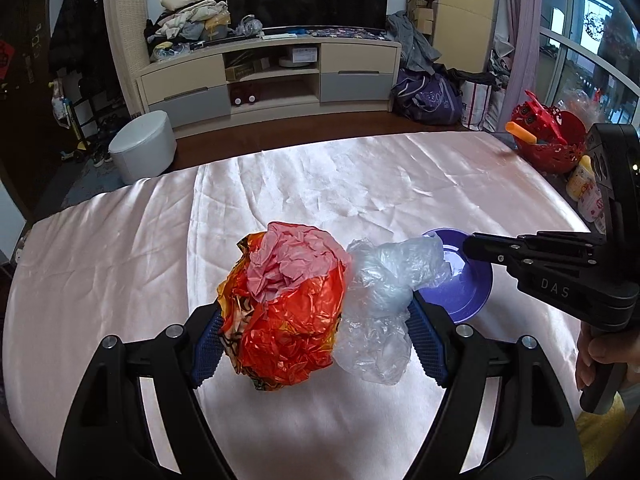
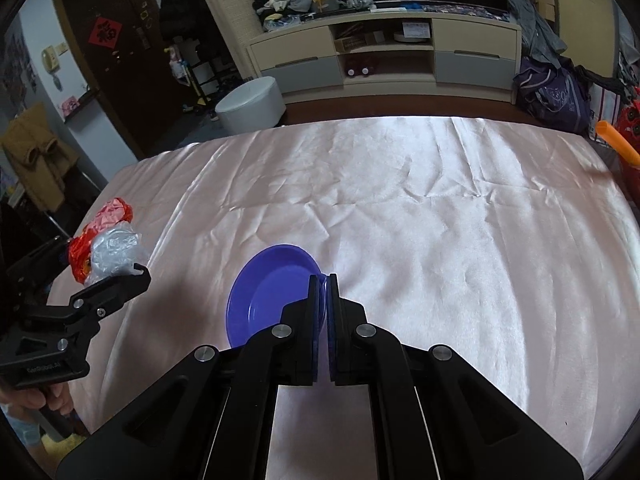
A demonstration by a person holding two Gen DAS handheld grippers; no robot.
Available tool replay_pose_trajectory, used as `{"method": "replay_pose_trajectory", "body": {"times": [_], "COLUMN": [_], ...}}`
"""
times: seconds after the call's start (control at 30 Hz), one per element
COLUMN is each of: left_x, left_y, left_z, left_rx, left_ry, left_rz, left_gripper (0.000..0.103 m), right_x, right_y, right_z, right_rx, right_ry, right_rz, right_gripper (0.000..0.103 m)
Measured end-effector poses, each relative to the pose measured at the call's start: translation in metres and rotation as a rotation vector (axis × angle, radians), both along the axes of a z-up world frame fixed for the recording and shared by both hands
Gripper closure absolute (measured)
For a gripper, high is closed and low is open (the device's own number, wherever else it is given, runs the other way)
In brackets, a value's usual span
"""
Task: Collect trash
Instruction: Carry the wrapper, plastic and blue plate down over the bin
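**Both grippers loaded: trash bundle in the left, plate rim in the right**

The left gripper [image 1: 316, 340] stands fairly wide, its blue pads pressed against a mixed bundle: an orange foil wrapper [image 1: 286, 332] with crumpled pink paper [image 1: 292, 258] on top, and a clear plastic bag [image 1: 384, 300] packed against the right-hand pad. The bundle fills the gap between the fingers and appears to be clear of the pink satin cloth [image 1: 340, 184], though contact underneath cannot be ruled out. The right gripper [image 2: 323, 280] is closed down to a thin slit on the near rim of the purple plate [image 2: 268, 292], which tilts up from the cloth [image 2: 440, 208].

Step in hand, as judged: bringing the trash onto the plate. To do it well, the left gripper should keep even pressure, since foil and film are slippery and springy and the clear bag is caught only at one side; a loosened grip may shed it first. The bundle should be carried over the plate's bowl, not its rim, before release. The right gripper should hold the plate level and low so nothing rolls off.

Relative position: in the left wrist view the clear bag overlaps the plate's [image 1: 468, 284] left edge; the right gripper [image 1: 468, 246] reaches in from the right, just beside the bundle.
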State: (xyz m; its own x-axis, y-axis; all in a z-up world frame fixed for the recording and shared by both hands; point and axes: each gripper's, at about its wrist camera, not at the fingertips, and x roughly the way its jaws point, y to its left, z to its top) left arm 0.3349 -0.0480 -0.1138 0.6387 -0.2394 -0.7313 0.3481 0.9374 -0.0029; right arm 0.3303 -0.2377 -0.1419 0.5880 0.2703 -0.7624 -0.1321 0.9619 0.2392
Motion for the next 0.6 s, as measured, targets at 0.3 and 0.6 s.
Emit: {"method": "replay_pose_trajectory", "body": {"times": [0.3,0.6], "left_x": [-0.071,-0.163], "left_y": [0.013,0.024], "left_z": [0.037,0.051], "left_rx": [-0.071,-0.084], "left_ry": [-0.023,-0.046], "left_rz": [0.049,0.067], "left_gripper": [0.029,0.029], "right_x": [-0.073,-0.156], "right_y": [-0.007,-0.004], "right_z": [0.031,0.061], "right_rx": [0.035,0.025], "right_ry": [-0.027,-0.080], "right_rz": [-0.013,0.007], "right_gripper": [0.098,0.098]}}
